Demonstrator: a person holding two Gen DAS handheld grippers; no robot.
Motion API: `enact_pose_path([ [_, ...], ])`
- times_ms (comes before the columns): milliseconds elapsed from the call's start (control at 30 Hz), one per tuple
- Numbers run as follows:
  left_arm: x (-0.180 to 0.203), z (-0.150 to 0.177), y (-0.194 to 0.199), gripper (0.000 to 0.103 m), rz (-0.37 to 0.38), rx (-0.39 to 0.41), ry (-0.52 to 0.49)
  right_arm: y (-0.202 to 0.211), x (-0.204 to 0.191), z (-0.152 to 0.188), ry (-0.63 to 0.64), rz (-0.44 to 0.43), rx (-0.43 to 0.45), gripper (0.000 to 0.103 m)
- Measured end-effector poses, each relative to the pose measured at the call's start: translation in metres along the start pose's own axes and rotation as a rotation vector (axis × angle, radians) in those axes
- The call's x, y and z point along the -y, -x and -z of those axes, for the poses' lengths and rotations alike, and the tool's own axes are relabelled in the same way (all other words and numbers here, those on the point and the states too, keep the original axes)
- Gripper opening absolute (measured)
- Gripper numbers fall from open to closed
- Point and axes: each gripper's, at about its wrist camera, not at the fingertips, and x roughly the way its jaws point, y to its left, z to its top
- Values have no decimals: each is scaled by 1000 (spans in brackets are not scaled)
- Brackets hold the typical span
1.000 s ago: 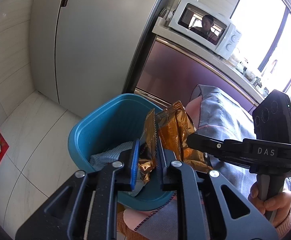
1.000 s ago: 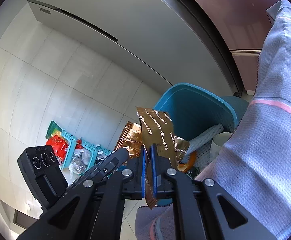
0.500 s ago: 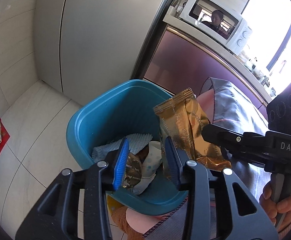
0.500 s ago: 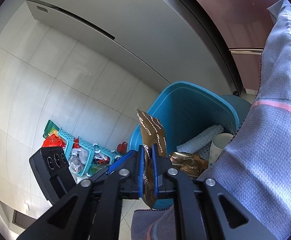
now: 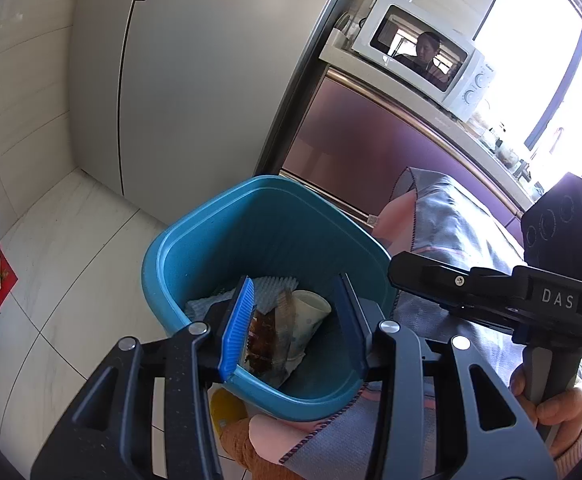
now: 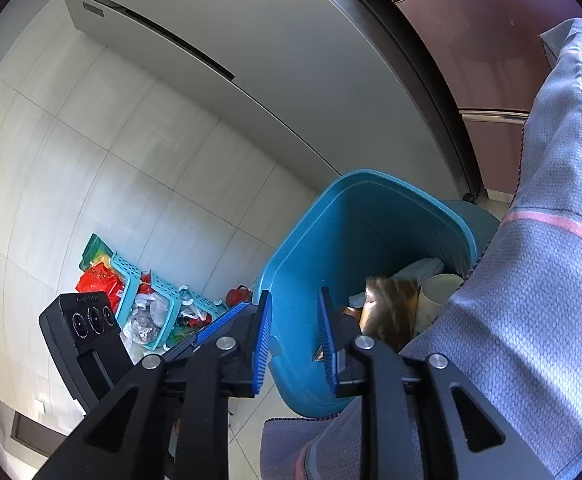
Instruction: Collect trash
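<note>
A teal trash bin [image 5: 195, 240] stands on the tiled floor beside a cloth-covered table; it also shows in the right wrist view [image 6: 303, 248]. Inside it lie gold-brown snack wrappers [image 5: 265, 336] [image 6: 389, 304], a white paper cup [image 5: 307, 316] [image 6: 435, 300] and a pale blue cloth [image 5: 269, 290]. My left gripper [image 5: 295, 320] is open and empty over the bin's mouth. My right gripper [image 6: 293, 336] is open and empty at the bin's near rim; its body [image 5: 503, 296] shows in the left wrist view, to the right of the bin.
A grey cloth with a pink stripe [image 6: 531, 288] drapes the table right of the bin. A grey fridge [image 5: 163, 80] and purple cabinets [image 5: 371, 140] with a microwave [image 5: 423, 52] stand behind. Teal baskets with bagged litter [image 6: 147, 300] lie on the floor to the left.
Both grippers opened and let go of their gold wrappers, which dropped into the bin. The left one opened first, the right one within the last half second.
</note>
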Motion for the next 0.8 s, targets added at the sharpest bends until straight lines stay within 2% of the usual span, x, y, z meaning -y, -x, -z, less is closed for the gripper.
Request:
enact_pose_path([
  [200,10,2,15,45,12,28,-35,12,-1,2,13,-19,20,34],
  [333,23,5,29,53,19,56,-74,27,-5,9,46,-22,40,40],
  [500,44,12,47,67,22,96,-137,53,-10,21,114,15,85,47],
  [567,54,16,53,73,23,111,-161,66,-11,26,140,36,113,56],
  [700,74,27,64,83,38,132,-206,92,-8,41,163,80,175,64],
  [800,90,37,71,97,47,151,-235,112,-8,53,189,133,228,71],
])
